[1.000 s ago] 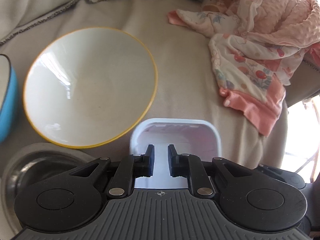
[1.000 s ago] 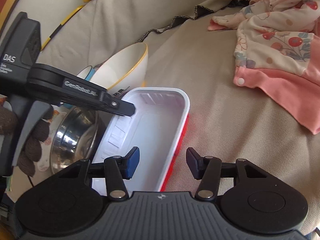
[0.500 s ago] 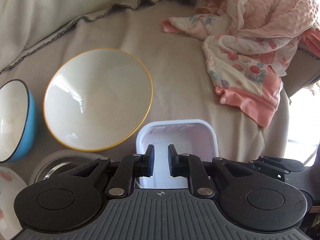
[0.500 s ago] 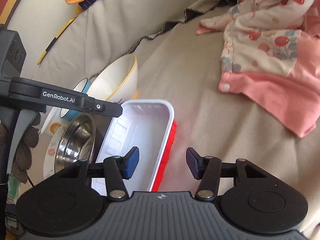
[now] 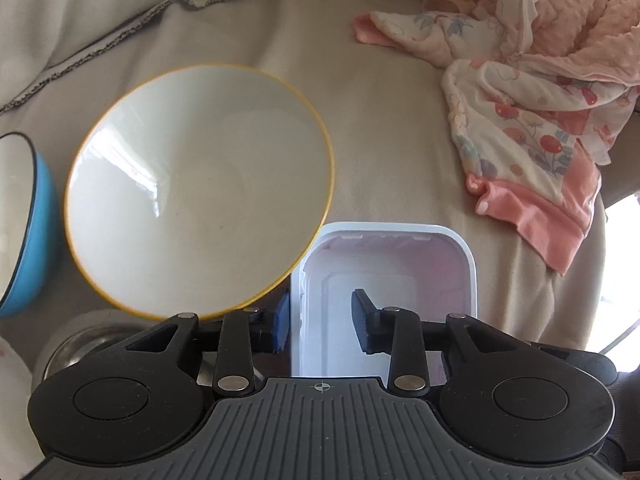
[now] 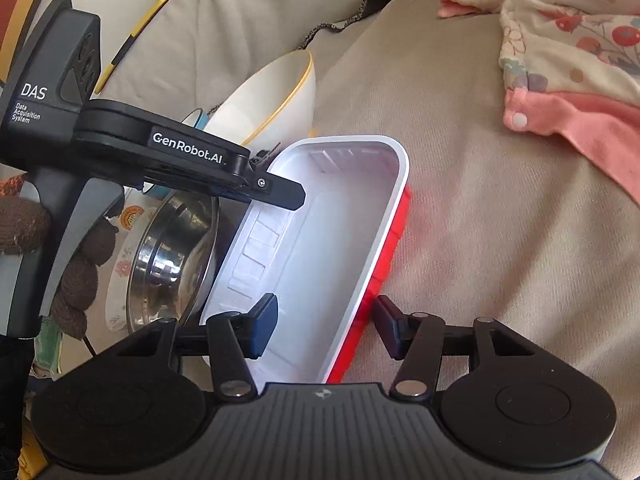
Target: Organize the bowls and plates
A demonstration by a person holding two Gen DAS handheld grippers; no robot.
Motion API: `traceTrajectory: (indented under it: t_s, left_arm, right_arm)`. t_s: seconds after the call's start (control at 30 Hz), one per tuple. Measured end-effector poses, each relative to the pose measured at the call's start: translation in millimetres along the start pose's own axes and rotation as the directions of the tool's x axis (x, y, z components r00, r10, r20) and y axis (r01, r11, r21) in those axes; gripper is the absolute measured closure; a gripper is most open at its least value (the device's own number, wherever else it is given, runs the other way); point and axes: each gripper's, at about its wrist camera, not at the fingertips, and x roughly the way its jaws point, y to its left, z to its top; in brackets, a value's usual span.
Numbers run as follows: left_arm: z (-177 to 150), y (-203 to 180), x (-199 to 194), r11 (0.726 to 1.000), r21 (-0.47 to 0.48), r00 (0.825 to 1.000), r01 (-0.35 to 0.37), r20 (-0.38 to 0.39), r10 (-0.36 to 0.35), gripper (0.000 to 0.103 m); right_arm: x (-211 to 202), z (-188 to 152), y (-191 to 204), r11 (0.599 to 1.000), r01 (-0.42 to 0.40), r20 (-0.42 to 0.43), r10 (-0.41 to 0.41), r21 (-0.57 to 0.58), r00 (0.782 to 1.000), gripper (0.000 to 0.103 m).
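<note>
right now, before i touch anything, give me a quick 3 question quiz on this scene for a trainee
1. True or false: the left tongs and the right tongs both stand open.
2. What colour is the rim of the big white bowl? A blue, B yellow, C red.
3. Fill in: the white container is ___ on its outside.

Key: 1 true; 2 B; 3 red.
</note>
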Motion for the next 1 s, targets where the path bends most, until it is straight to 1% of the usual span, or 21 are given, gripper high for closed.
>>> traceTrajectory:
  t_s: [0.07,0.13,0.2,0.23,0.3,0.33,0.37,0.43,0.5,0.53,0.57,0.6,0.67,0.7,0.77,0.83,0.9,0.93,1.0]
  left_arm:
    - [9.7,-4.7,1.4,0.998,-0.027,0.998,0.056,0.014,-0.055,0.067]
    - [16.7,-9.4,7.2,0.993,-0.045,0.994,0.106,0.007,-0.106,0.068]
    - [19.2,-14.0,12.8,0.989,-0.050,0.990,0.140,-0.004,-0.141,0.077]
    - [18.9,-16.1,15.2,0.985,-0.051,0.986,0.163,-0.010,-0.164,0.078]
    - [15.2,-15.1,14.5,0.974,-0.076,0.977,0.214,-0.006,-0.215,0.075]
    - [11.6,-12.4,9.7,0.968,-0.090,0.972,0.233,0.009,-0.233,0.075]
    - [8.7,-9.0,1.5,0.964,-0.095,0.968,0.249,0.032,-0.247,0.075]
    - [1.2,0.7,-21.8,0.959,-0.086,0.961,0.270,0.094,-0.262,0.075]
    - [-11.1,16.6,-53.8,0.957,-0.078,0.950,0.280,0.166,-0.264,0.075]
    - [-18.4,26.1,-69.4,0.957,-0.077,0.944,0.279,0.205,-0.259,0.075]
    - [-26.5,38.4,-86.3,0.960,-0.084,0.937,0.269,0.252,-0.241,0.075]
    - [-34.8,50.8,-100.6,0.963,-0.095,0.929,0.252,0.300,-0.214,0.075]
    - [-51.6,78.8,-124.1,0.968,-0.141,0.910,0.208,0.391,-0.138,0.075]
    - [-60.0,93.3,-131.8,0.967,-0.166,0.902,0.193,0.419,-0.108,0.075]
    - [-74.7,120.1,-136.2,0.962,-0.208,0.896,0.176,0.439,-0.069,0.075]
    - [-91.0,145.1,-132.1,0.954,-0.241,0.895,0.181,0.441,-0.058,0.075]
    - [-110.1,168.0,-122.4,0.944,-0.258,0.893,0.207,0.445,-0.074,0.075]
    - [-117.2,177.3,-115.5,0.936,-0.273,0.897,0.221,0.433,-0.085,0.075]
    - [-130.0,199.2,-101.4,0.911,-0.325,0.913,0.255,0.392,-0.116,0.075]
  right_arm:
    - [-9.6,12.5,-8.2,0.998,0.060,0.044,-0.060,-0.010,0.997,0.048]
    - [-18.4,23.7,-19.1,0.996,0.086,0.074,-0.086,-0.001,0.994,0.048]
    - [-22.6,30.0,-30.4,0.993,0.121,0.076,-0.122,0.016,0.990,0.048]
    - [-24.0,31.6,-35.6,0.989,0.145,0.078,-0.147,0.024,0.986,0.048]
    - [-27.4,32.4,-40.4,0.982,0.184,0.085,-0.188,0.043,0.979,0.048]
    - [-31.1,31.8,-41.0,0.978,0.203,0.097,-0.207,0.052,0.973,0.044]
    - [-35.9,31.5,-40.3,0.974,0.220,0.114,-0.225,0.055,0.968,0.038]
    - [-47.1,30.0,-31.0,0.966,0.255,0.167,-0.257,0.030,0.952,0.035]
    - [-60.4,28.6,-15.6,0.952,0.305,0.231,-0.296,-0.007,0.927,0.031]
    - [-65.9,30.0,-4.4,0.945,0.326,0.266,-0.309,-0.022,0.913,0.030]
    - [-69.9,29.9,4.3,0.944,0.329,0.286,-0.306,-0.033,0.908,0.029]
    - [-73.0,30.6,14.9,0.948,0.316,0.300,-0.289,-0.044,0.909,0.029]
    - [-74.5,31.1,35.7,0.965,0.255,0.299,-0.225,-0.065,0.927,0.024]
    - [-69.7,31.2,48.0,0.972,0.222,0.279,-0.192,-0.079,0.941,0.023]
    - [-57.0,28.4,66.3,0.981,0.173,0.225,-0.151,-0.084,0.963,0.022]
    - [-38.6,22.0,81.3,0.989,0.133,0.152,-0.123,-0.057,0.981,0.022]
    - [-18.4,10.1,93.7,0.995,0.096,0.077,-0.095,-0.013,0.992,0.022]
    - [-7.7,3.9,100.1,0.996,0.083,0.045,-0.084,0.006,0.995,0.022]
    - [11.5,-6.1,113.1,0.997,0.071,0.004,-0.071,0.021,0.997,0.022]
